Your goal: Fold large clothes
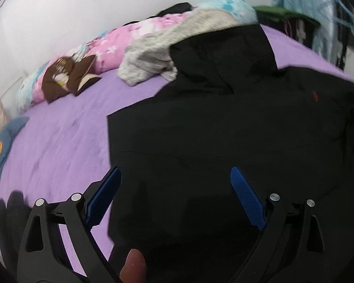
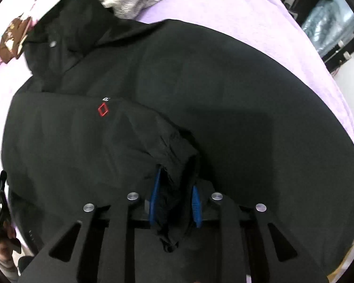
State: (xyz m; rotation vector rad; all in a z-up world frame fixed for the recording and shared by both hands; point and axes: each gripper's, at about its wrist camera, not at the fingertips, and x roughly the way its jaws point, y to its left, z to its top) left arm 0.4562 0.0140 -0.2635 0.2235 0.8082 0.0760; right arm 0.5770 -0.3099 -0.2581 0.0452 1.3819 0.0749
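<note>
A large black jacket (image 2: 200, 89) with a small red diamond logo (image 2: 103, 110) lies spread on a purple bed sheet (image 2: 247, 14). Its collar lies at the far left. One sleeve is folded across the body. My right gripper (image 2: 175, 188) is shut on the cuff end of that sleeve (image 2: 174, 165), holding it over the jacket's body. In the left wrist view the jacket (image 1: 224, 129) fills the middle and right. My left gripper (image 1: 175, 176) is open and empty, hovering over the jacket's left edge.
A grey fleece garment (image 1: 167, 47), a pink and blue floral quilt (image 1: 120, 40) and a brown item (image 1: 68, 75) lie along the wall side of the bed. A blue cushion (image 1: 2, 148) lies at the left. Dark furniture (image 2: 318, 11) stands past the bed's right edge.
</note>
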